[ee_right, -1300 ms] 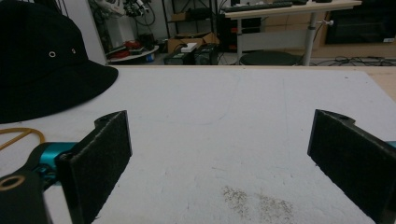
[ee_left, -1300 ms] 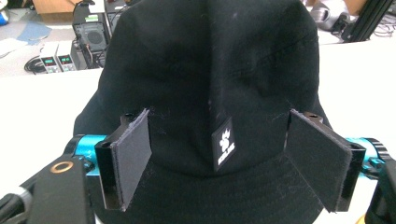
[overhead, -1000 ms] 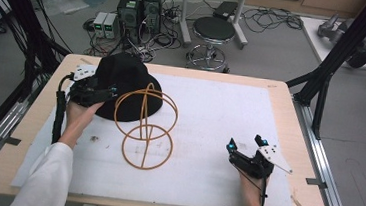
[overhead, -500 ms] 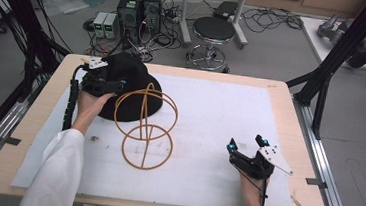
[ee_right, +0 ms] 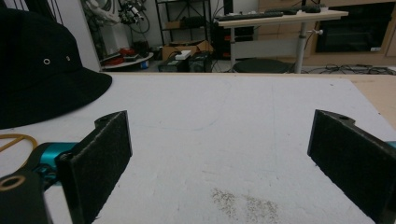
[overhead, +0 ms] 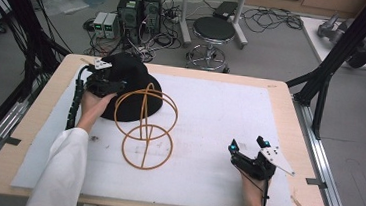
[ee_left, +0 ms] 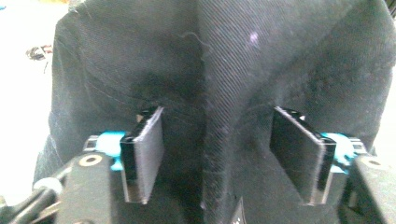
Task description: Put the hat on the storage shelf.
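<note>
Movement is all on the left: the left gripper (overhead: 103, 82) has slid up from the brim onto the crown of the black cloth bucket hat (overhead: 130, 86) — jaws parted, straddling a fold, gripping nothing yet. Behind the orange wire stand (overhead: 145, 126), the hat waits; the right gripper (overhead: 248, 145) rests open, well apart.

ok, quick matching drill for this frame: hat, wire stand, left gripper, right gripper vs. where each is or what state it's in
Things:
1. hat
2. wire stand
3. left gripper
4. right gripper

Places or states:
A. open, low over bare white mat at the near right
B. orange, standing on the mat just right of the hat
C. black, at the far left of the mat
D. open, jaws either side of a fold in the hat's cloth

Pairs: 1-C, 2-B, 3-D, 4-A
</note>
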